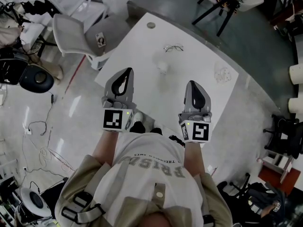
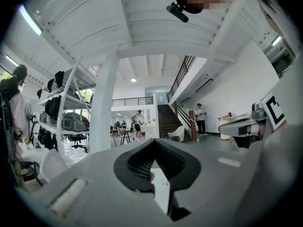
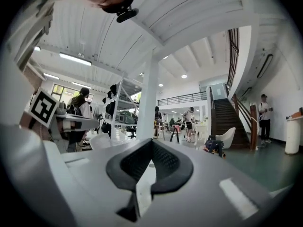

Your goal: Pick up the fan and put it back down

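A small white fan [image 1: 163, 67] stands on the white table [image 1: 199, 56], near its middle. My left gripper [image 1: 126, 72] hovers over the table's near left edge, short of the fan and to its left, with its jaws shut and nothing in them. To the right of the fan and nearer to me, my right gripper [image 1: 192, 83] is also shut and empty. In the left gripper view the dark pads [image 2: 142, 162] meet at the tip. In the right gripper view the pads [image 3: 137, 162] meet the same way. Both grippers point level across the table.
A pair of glasses [image 1: 173, 47] lies beyond the fan, and a crumpled clear wrapper [image 1: 223, 73] lies at the right. A grey chair [image 1: 78, 32] stands left of the table. Cables trail on the floor [image 1: 42, 126]. White rolls [image 1: 296, 73] stand far right.
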The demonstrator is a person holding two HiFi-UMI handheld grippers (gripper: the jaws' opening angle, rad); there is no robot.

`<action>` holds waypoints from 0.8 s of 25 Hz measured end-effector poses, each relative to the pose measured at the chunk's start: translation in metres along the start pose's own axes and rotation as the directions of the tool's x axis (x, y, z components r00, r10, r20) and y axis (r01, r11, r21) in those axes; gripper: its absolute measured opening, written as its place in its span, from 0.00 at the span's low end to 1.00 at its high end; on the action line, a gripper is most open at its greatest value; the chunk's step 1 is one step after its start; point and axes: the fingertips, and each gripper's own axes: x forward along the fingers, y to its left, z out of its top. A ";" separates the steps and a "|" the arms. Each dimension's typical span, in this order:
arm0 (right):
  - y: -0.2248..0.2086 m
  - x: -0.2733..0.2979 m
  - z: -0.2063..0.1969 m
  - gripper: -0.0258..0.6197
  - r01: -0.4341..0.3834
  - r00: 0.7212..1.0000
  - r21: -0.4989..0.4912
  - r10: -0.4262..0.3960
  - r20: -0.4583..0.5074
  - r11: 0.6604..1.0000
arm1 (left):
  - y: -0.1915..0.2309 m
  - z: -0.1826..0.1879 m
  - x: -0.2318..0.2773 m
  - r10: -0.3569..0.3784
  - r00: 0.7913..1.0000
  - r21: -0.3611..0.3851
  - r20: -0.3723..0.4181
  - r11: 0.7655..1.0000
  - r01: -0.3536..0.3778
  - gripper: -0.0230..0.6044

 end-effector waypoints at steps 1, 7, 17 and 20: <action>0.001 -0.001 0.000 0.04 0.007 1.000 -0.013 -0.007 -0.005 1.000 | 0.000 0.000 0.000 -0.001 1.000 0.003 0.001 1.000 0.001 0.06; 0.009 0.000 -0.001 0.04 -0.017 1.000 -0.037 0.016 -0.025 0.999 | 0.008 -0.012 -0.005 0.019 0.999 -0.015 -0.038 1.000 -0.020 0.06; 0.009 0.000 -0.004 0.04 -0.018 0.999 -0.072 0.015 -0.033 0.997 | 0.014 -0.020 -0.006 0.021 0.999 -0.013 -0.045 1.000 -0.021 0.06; 0.008 0.000 -0.005 0.04 -0.018 0.999 -0.073 0.015 -0.041 0.997 | 0.012 -0.019 -0.003 0.015 0.999 -0.012 -0.051 1.000 -0.016 0.06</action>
